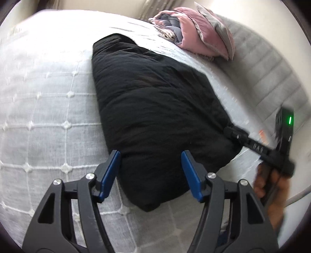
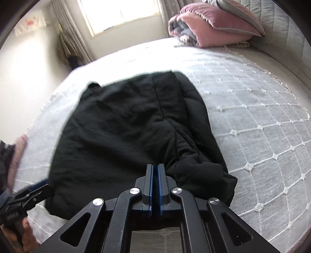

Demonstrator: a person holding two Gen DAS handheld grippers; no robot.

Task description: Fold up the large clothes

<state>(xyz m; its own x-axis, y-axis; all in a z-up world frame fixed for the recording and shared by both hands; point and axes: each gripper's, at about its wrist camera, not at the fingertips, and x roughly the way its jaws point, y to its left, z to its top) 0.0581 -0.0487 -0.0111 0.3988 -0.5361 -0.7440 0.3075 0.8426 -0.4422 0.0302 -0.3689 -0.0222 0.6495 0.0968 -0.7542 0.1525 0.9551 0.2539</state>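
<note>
A black garment (image 1: 151, 101) lies folded into a long bundle on the white bedspread (image 1: 48, 97). My left gripper (image 1: 151, 153) stands open, its blue pads on either side of the bundle's near end and not pressing on it. In the right wrist view the garment (image 2: 126, 126) spreads ahead, its cloth bunched towards my right gripper (image 2: 155, 165). That gripper's pads stand a narrow slit apart, and I see no cloth in the slit. The right gripper (image 1: 228, 130) also shows at the garment's right corner, and the left gripper (image 2: 44, 189) at its lower left edge.
Pink and grey pillows (image 1: 198, 35) are stacked at the head of the bed by a padded grey headboard (image 1: 272, 81). A hand (image 1: 272, 186) holds the right tool. A bright window (image 2: 120, 13) with curtains lies beyond the bed's far side. The bedspread (image 2: 252, 116) stretches to the right.
</note>
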